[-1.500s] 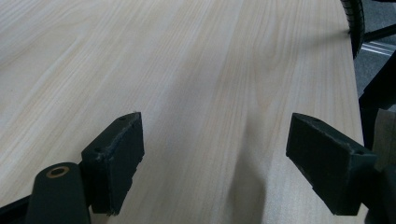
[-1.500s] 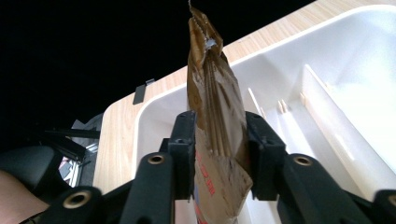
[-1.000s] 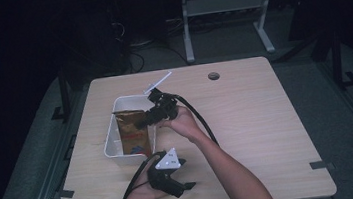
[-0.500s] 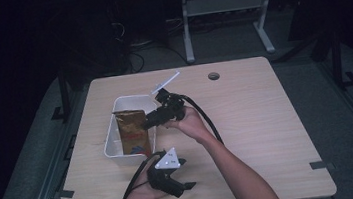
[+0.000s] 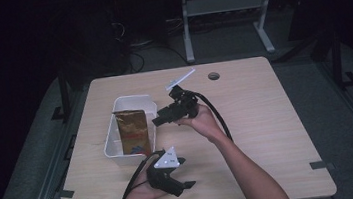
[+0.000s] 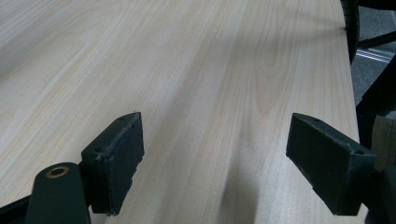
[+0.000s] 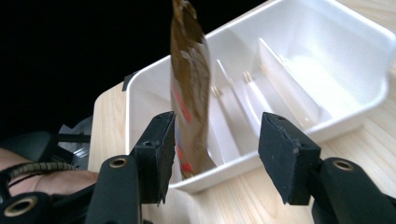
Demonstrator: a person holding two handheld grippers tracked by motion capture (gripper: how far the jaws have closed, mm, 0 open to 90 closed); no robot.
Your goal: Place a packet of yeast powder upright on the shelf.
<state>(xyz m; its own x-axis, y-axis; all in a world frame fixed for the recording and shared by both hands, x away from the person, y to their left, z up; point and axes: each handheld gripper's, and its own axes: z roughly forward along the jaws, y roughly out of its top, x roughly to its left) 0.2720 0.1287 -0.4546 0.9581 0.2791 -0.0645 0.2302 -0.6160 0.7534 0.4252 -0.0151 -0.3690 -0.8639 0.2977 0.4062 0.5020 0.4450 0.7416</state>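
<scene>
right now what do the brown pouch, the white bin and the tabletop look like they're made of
Brown crinkled pouch: probably metallised plastic film, glossy, since it creases and catches light. White divided bin: looks like moulded plastic, smooth and slightly shiny, with rounded corners and thin partitions. Pale tabletop: wood or wood-look laminate, matte, with visible grain lines; which of the two is unclear.

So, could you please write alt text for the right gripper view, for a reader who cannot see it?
A brown foil pouch stands upright in a white divided bin on a wooden table. The right gripper faces it with its two black fingers apart, empty and just opened wider, the pouch beyond the gap near one finger.
</scene>
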